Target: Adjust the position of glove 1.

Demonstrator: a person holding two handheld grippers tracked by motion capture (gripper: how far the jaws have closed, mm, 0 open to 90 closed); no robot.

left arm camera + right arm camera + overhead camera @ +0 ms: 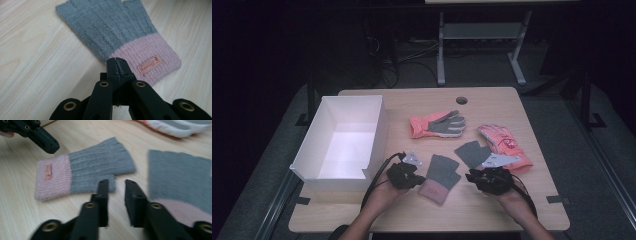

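1. A light wooden table [492, 210] is seen from above, with a person's forearms coming in from the bottom edge.
2. A fingerless knit glove [440, 176], grey with a pink cuff, lies flat near the front of the table, between the two grippers.
3. The left gripper [408, 176] sits just to the left of this glove. In the left gripper view its jaws are pressed fully together, with nothing between them, and their tips rest at the edge of the glove's pink cuff [147, 58], near a small tan label [149, 65].
4. The right gripper [486, 179] rests at the front right. In the right gripper view its jaws stand slightly apart with bare table in the gap; they grasp nothing. Their tips are just beside the thumb stub of the grey and pink glove.
5. A second grey fingerless glove [472, 153] lies just beyond the right gripper, its pink cuff close under the jaws in the right gripper view.
6. Farther back, a coral work glove with a grey palm [438, 124] lies at the middle of the table.
7. Another coral glove [504, 141] lies on the right, beside the second grey glove.
8. An open white box [325, 122] stands at the left edge of the table, well apart from the gloves.
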